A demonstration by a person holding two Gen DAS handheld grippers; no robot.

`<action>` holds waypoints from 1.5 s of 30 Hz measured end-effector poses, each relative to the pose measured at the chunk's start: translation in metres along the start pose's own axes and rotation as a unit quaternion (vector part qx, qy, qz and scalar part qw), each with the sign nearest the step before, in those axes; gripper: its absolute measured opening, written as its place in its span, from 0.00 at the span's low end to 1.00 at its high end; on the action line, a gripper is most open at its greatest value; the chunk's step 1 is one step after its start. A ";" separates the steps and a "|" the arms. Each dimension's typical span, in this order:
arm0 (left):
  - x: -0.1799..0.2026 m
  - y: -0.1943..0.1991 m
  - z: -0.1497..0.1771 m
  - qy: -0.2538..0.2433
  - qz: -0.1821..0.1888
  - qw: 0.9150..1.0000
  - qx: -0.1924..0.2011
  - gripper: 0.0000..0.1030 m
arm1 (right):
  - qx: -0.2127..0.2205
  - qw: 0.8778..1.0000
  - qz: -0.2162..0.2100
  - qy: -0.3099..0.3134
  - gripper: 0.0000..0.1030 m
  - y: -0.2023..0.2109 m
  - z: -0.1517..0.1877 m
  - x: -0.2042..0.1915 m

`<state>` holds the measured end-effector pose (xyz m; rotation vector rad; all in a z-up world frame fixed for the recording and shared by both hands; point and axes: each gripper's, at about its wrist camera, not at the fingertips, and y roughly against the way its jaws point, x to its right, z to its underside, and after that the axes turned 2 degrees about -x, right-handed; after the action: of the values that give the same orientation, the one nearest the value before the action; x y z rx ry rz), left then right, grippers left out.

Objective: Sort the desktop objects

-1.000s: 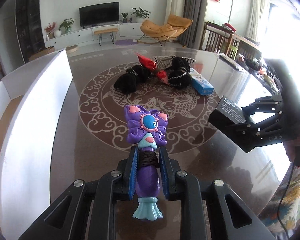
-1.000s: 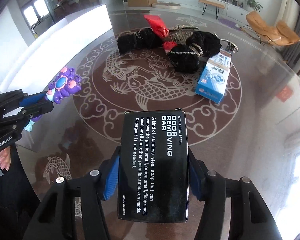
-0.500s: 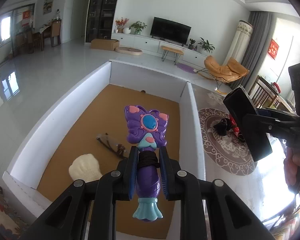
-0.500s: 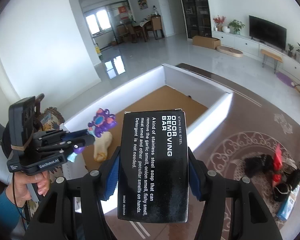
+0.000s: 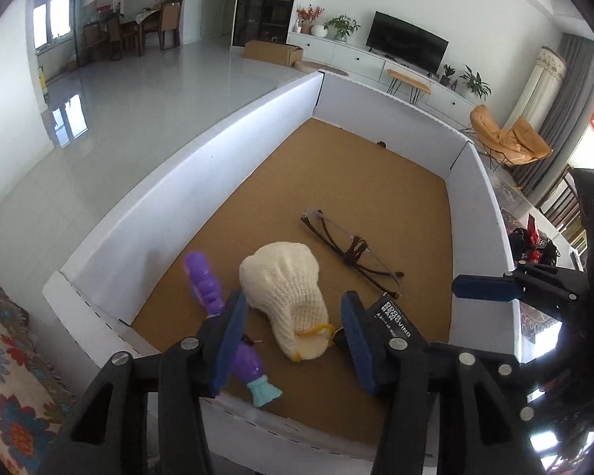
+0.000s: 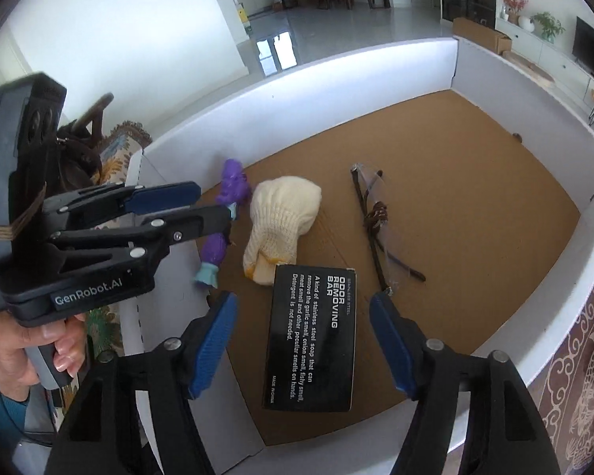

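Two hand-held grippers hang over a white-walled box (image 5: 225, 146) with a brown corrugated-cardboard floor. The left gripper (image 5: 293, 336) has its blue-padded jaws apart and opening; the purple moulded-plastic toy wand (image 6: 225, 213), with a pale blue fan-shaped end, lies on the floor beside the near wall, free of the pads. The right gripper (image 6: 301, 340) likewise has its jaws apart and opening; the flat black rectangular carton (image 6: 311, 336), printed in white lettering "ODOR REMOVING BAR", sits between them with a gap on either side. A cream knitted glove (image 5: 285, 293), ribbed at the cuff, lies between wand and carton. Thin clear-lensed glasses (image 5: 352, 253) with dark arms lie further in. A hand (image 6: 31, 352) grips the left handle.
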<state>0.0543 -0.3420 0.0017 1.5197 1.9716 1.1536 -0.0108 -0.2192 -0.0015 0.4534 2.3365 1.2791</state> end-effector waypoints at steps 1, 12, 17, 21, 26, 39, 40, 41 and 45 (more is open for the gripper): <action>0.008 0.007 0.000 -0.001 0.001 1.000 0.015 0.56 | 0.028 1.000 0.007 -0.007 0.79 0.016 0.005 0.006; 0.174 0.082 0.032 -0.115 0.168 0.972 0.117 0.92 | 0.144 0.951 0.254 -0.101 0.98 0.147 0.196 0.158; 0.260 0.051 0.072 -0.183 0.205 0.959 0.069 0.94 | 0.101 0.928 0.300 -0.195 0.98 0.161 0.283 0.218; 0.297 -0.001 0.100 -0.198 0.175 0.964 0.013 0.94 | 0.094 0.926 0.296 -0.214 0.98 0.165 0.313 0.222; 0.304 -0.043 0.106 -0.177 0.147 0.973 -0.013 0.94 | 0.077 0.934 0.281 -0.205 0.98 0.147 0.320 0.217; 0.318 -0.096 0.100 -0.184 0.116 0.976 -0.018 0.94 | 0.069 0.936 0.264 -0.222 1.00 0.144 0.324 0.221; 0.317 -0.096 0.100 -0.180 0.119 0.976 -0.019 0.94 | 0.069 0.936 0.264 -0.222 1.00 0.144 0.324 0.221; 0.316 -0.098 0.101 -0.178 0.121 0.976 -0.022 0.94 | 0.069 0.936 0.264 -0.222 1.00 0.144 0.324 0.222; 0.314 -0.098 0.101 -0.173 0.128 0.976 -0.021 0.94 | 0.068 0.936 0.264 -0.222 1.00 0.144 0.324 0.221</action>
<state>-0.0353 -0.0209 -0.0817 1.8494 1.5472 0.9384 -0.0201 0.1910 -0.0822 1.3373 1.9788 1.0726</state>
